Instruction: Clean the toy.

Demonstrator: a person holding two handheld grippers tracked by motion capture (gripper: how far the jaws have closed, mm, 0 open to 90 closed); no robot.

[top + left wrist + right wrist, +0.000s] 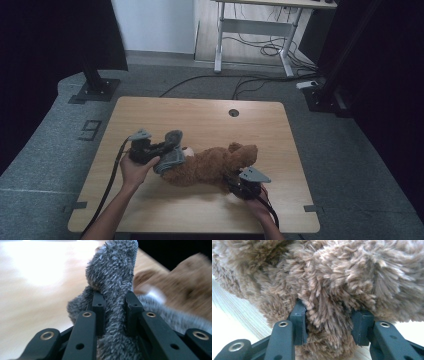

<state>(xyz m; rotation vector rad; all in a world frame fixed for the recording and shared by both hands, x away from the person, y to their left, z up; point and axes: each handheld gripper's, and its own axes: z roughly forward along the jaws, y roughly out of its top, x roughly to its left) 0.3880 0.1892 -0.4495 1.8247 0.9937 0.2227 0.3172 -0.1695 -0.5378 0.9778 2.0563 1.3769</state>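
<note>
The brown teddy bear (212,165) is laid on its side mid-table (200,112); a grey fuzzy garment (170,152) at its lower end is pinched between the jaws of the left gripper (162,147); brown fur near the head is clamped by the right gripper (235,182), jaws pressed in.

Brown teddy bear (210,167) lying mid-table, fluffy grey sock (170,152) on leg.
</note>
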